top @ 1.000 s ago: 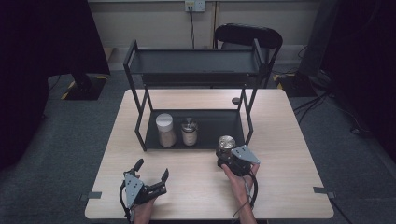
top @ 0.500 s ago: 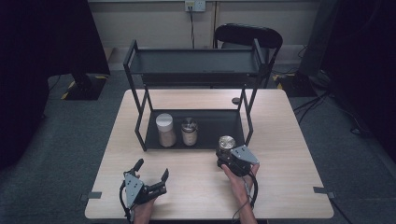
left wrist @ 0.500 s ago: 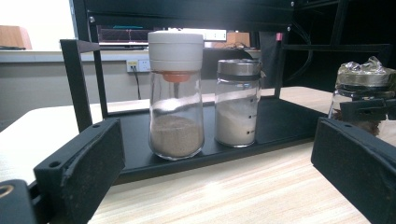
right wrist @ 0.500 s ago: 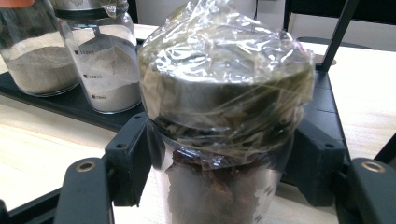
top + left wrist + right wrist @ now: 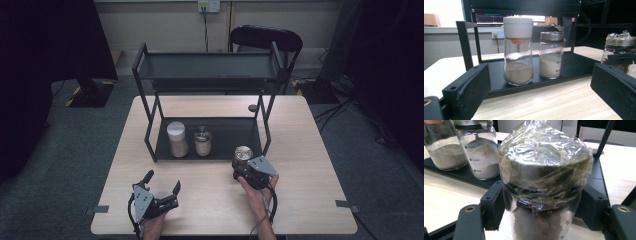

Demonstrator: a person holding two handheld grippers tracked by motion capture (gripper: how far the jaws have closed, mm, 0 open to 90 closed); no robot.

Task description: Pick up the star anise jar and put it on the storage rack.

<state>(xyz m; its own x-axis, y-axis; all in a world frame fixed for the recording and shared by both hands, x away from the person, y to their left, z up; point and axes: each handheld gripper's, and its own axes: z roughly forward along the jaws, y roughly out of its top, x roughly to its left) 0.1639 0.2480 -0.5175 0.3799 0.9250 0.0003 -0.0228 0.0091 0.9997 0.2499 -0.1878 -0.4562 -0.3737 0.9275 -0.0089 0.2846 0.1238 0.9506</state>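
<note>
Right gripper [image 5: 243, 169] clamps wrapped jar [image 5: 544, 185] — rack post [image 5: 265, 131] just beside.

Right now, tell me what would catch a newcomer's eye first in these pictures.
The glass jar with the plastic-wrapped metal lid stands out, clamped in the right gripper at the front right corner of the black two-tier metal rack. On the rack's bottom tray stand a white-capped glass shaker of brown powder and a steel-capped glass jar of white powder, side by side. The left gripper rests open near the wooden table's front edge.
</note>
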